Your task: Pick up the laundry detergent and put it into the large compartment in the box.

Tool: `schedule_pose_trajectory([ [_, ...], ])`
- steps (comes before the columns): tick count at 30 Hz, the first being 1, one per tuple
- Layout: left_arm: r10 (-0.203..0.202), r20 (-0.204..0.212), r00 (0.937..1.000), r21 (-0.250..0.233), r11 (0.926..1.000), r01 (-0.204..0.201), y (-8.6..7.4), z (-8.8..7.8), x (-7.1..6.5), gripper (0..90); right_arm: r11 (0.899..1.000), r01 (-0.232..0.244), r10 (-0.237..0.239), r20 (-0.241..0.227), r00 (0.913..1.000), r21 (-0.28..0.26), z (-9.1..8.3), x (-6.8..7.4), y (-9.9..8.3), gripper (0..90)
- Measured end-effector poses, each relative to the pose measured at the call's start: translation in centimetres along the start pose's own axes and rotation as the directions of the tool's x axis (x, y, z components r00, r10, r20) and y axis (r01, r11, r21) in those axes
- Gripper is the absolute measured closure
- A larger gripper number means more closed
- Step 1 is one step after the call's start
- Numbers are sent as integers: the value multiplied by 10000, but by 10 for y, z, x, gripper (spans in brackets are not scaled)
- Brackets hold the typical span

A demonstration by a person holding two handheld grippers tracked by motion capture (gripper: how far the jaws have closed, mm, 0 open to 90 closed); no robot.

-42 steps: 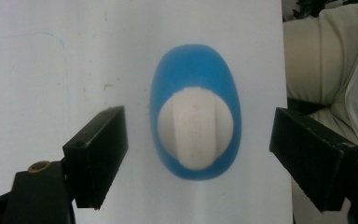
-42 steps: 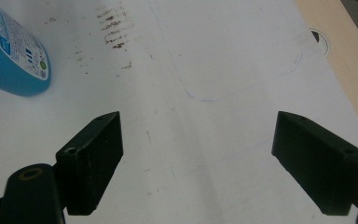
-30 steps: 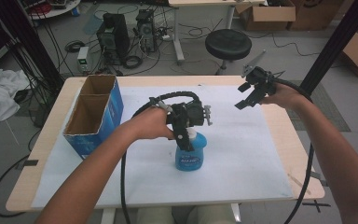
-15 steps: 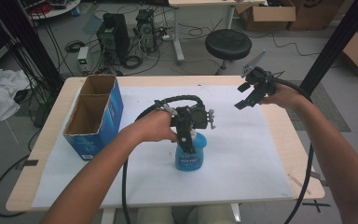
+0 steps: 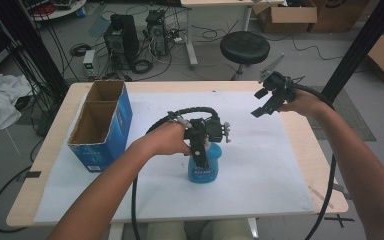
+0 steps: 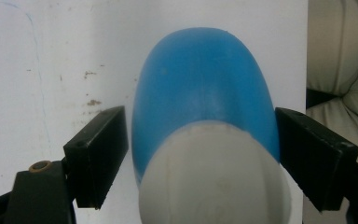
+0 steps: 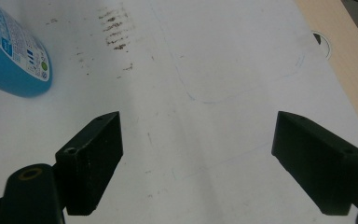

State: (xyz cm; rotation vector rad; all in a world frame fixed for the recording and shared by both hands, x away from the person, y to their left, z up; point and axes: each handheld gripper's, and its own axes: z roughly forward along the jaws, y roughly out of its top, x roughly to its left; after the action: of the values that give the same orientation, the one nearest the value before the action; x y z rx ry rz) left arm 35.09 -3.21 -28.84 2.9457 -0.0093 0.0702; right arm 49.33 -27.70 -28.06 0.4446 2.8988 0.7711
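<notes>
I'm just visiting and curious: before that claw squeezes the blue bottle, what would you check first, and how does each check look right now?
1. Blue bottle stands upright on the white sheet: ok.
2. Left claw straddles the bottle, one jaw on each side: ok.
3. Jaws pressed firmly on the bottle: not ok; a slim gap shows at each jaw in the left gripper view.
4. Right claw is out of the way, raised over the table's far right: ok.
5. Cardboard box stands apart from the bottle: ok.
6. Cap closed tight: cannot tell.
</notes>
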Motion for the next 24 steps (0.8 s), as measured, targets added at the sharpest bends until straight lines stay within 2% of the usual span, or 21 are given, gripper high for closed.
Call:
schedule_pose_trajectory([
  [13,8,4,10000,26,10000,-8,0,5,1,212,10000,-28,29,24,10000,-26,0,0,0,161],
  [24,46,30,10000,1,10000,-46,1,5,1,262,10000,-53,53,37,10000,-34,-1,-1,-1,162],
])
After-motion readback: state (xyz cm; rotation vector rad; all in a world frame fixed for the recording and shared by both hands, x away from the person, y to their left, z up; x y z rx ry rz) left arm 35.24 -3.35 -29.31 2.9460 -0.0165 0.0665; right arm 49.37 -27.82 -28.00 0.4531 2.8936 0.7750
